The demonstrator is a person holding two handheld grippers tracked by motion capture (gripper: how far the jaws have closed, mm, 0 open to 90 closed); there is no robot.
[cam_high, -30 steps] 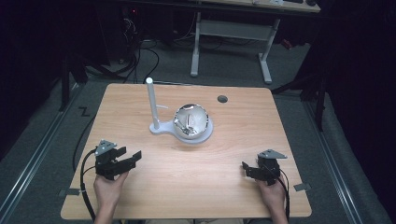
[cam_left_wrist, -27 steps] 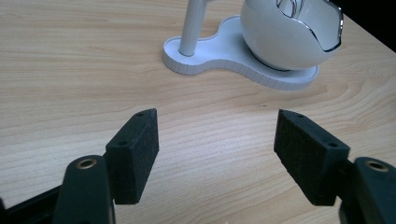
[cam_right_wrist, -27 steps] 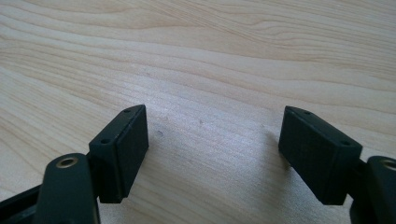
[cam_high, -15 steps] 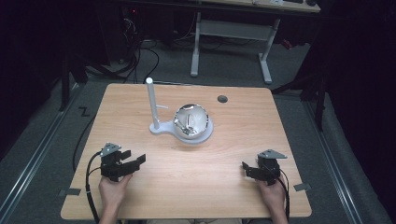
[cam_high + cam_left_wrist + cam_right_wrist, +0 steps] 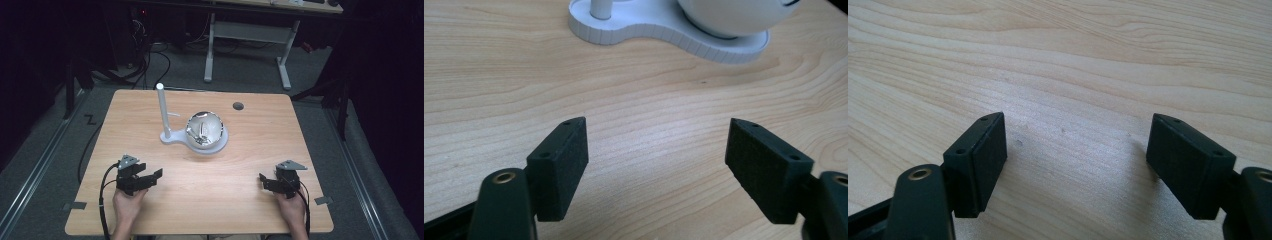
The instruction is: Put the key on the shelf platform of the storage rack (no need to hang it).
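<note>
A wooden table (image 5: 210,200) is filling the middle of the high view, its light grain running side to side. A white base (image 5: 200,145) is lying flat on it, just above the frame's centre. A white post (image 5: 162,110) is rising upright from the base's left end, and a shiny ball (image 5: 204,130) is sitting on its right end. A small dark round hole (image 5: 238,106) is showing in the tabletop near the far edge, to the upper right of the ball. In the left gripper view the base (image 5: 664,30) is lying along the top of the frame, its ribbed rim touching the wood (image 5: 634,100).
</note>
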